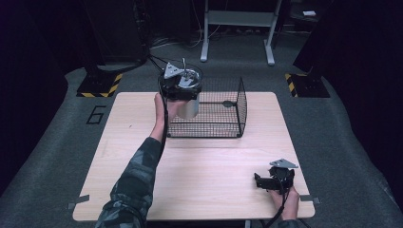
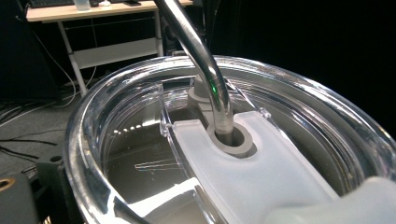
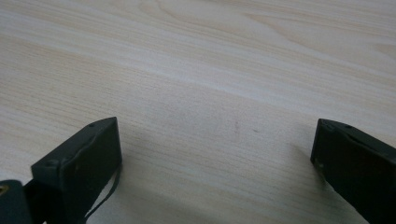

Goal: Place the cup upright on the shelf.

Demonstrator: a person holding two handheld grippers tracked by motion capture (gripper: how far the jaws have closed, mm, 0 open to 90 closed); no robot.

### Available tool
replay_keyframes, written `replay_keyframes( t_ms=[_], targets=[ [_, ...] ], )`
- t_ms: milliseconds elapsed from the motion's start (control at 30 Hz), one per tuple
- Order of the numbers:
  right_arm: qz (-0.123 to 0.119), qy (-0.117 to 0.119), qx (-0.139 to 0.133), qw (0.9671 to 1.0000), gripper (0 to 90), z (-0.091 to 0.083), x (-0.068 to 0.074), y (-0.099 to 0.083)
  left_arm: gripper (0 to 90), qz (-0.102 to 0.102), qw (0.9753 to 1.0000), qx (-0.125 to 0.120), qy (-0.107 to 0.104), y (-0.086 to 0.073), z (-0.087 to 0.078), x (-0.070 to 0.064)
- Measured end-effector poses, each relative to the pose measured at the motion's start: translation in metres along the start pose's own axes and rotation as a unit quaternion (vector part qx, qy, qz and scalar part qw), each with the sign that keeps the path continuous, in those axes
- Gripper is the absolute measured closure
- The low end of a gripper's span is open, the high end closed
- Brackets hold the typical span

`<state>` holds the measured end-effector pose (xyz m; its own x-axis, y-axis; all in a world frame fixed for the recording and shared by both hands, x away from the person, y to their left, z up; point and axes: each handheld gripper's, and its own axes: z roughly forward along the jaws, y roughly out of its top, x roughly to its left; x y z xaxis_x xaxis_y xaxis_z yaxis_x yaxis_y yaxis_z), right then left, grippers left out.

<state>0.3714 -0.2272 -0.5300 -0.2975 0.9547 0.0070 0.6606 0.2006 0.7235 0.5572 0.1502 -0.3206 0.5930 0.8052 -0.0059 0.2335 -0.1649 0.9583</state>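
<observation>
At the upper middle of the high view, a steel tumbler with clear plastic lid and bent metal straw [image 1: 188, 97] is held by the left gripper [image 1: 179, 87] beside the black wire basket [image 1: 223, 114]; whether its jaws are closed cannot be told. It is judged rigid, smooth and slippery, best gripped around the body. The right gripper [image 3: 215, 154] is spread wide above the wooden table [image 3: 196, 70].

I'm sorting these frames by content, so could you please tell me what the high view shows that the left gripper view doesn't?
High view alone: the wooden table, the black wire basket, the right gripper low near the table's corner, and the left gripper holding the tumbler at the basket's left end. Left gripper view alone: the clear lid's white slider and straw hole. Both: the tumbler's lid and metal straw.
</observation>
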Motion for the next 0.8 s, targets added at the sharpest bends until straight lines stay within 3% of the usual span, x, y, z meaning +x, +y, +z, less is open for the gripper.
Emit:
replay_keyframes(
  t_ms=[300,800],
  targets=[
    [-0.003,-0.004,-0.006,1.0,1.8,0.0,0.001,0.0,2.4,0.006,0.9999,0.002,0.009,-0.004,0.015,0.002],
    [-0.003,-0.004,-0.004,1.0,1.8,0.0,0.001,0.0,2.4,-0.022,0.9993,0.024,0.016,-0.025,0.044,0.011]
  ],
)
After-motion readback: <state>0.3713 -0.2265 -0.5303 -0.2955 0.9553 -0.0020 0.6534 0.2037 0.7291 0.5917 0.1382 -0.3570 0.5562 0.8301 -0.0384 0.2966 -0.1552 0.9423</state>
